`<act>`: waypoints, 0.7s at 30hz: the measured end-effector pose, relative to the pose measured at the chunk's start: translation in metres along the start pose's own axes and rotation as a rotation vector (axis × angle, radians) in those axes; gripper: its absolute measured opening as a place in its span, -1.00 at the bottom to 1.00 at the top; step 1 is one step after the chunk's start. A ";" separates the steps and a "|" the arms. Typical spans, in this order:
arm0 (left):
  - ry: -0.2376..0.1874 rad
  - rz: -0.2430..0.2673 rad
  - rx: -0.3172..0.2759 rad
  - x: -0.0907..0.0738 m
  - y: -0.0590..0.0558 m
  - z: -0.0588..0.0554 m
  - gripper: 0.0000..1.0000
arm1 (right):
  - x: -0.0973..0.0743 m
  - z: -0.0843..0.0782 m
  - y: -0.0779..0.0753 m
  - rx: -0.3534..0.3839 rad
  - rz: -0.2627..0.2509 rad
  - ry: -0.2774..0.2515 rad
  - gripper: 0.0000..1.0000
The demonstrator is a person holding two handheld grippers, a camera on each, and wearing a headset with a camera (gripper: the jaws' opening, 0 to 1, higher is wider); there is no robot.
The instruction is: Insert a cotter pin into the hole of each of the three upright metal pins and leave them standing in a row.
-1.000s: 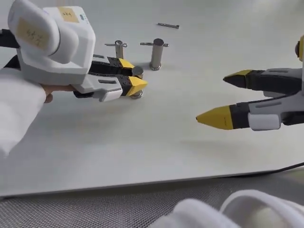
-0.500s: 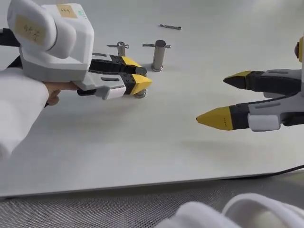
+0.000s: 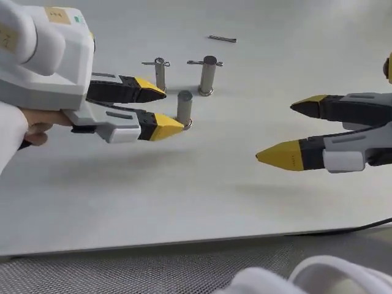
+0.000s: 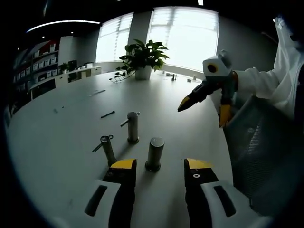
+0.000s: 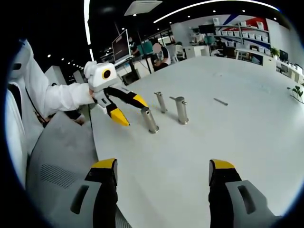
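Observation:
Three upright metal pins stand on the white table [image 3: 202,184]. The near pin [image 3: 184,109] has no cotter pin through it; in the left gripper view this near pin [image 4: 154,154] sits just beyond the open jaws. The two far pins, left [image 3: 160,72] and right [image 3: 207,75], each carry a cotter pin through the top. A loose cotter pin [image 3: 222,39] lies farther back. My left gripper [image 3: 160,110] is open, its tips just left of the near pin, apart from it. My right gripper [image 3: 283,131] hangs open over bare table on the right, holding nothing.
The table's front edge meets a grey mesh surface [image 3: 122,272]. A white sleeve [image 3: 306,272] shows at the bottom. A black cable [image 3: 373,217] runs along the right edge. In the left gripper view, a potted plant [image 4: 142,59] stands at the table's far end.
My left gripper was shut on the near pin; it has opened and drawn back to the left, leaving the pin standing. The right gripper has stayed put.

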State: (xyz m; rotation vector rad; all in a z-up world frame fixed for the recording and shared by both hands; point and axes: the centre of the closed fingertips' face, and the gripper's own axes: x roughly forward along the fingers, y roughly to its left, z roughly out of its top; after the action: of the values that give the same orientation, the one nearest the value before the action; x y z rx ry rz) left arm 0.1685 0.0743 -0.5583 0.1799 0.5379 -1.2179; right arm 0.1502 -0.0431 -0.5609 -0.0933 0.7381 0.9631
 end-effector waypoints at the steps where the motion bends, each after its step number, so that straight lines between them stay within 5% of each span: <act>1: 0.002 -0.013 -0.005 -0.004 -0.003 -0.002 -0.05 | 0.000 0.000 0.000 -0.001 0.001 0.001 0.53; 5: 0.009 -0.032 -0.008 -0.008 -0.015 -0.006 0.27 | 0.000 0.000 0.000 -0.003 0.002 0.003 0.53; 12: 0.003 0.016 -0.045 -0.012 -0.018 -0.011 0.87 | -0.001 -0.001 0.001 -0.006 0.001 0.013 0.53; 16: -0.014 0.036 -0.064 -0.015 -0.018 -0.009 0.98 | -0.001 -0.002 0.000 -0.009 0.000 0.022 0.53; 18: -0.065 0.094 -0.050 -0.020 -0.009 -0.001 0.98 | -0.001 -0.001 -0.001 -0.012 -0.002 0.027 0.53; 21: -0.093 0.070 -0.113 -0.024 -0.011 0.003 0.98 | -0.001 0.001 -0.002 -0.013 -0.002 0.027 0.53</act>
State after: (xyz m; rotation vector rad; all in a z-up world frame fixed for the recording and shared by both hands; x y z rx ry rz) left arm 0.1532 0.0893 -0.5428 0.0458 0.5139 -1.1191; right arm 0.1518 -0.0451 -0.5601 -0.1185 0.7567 0.9665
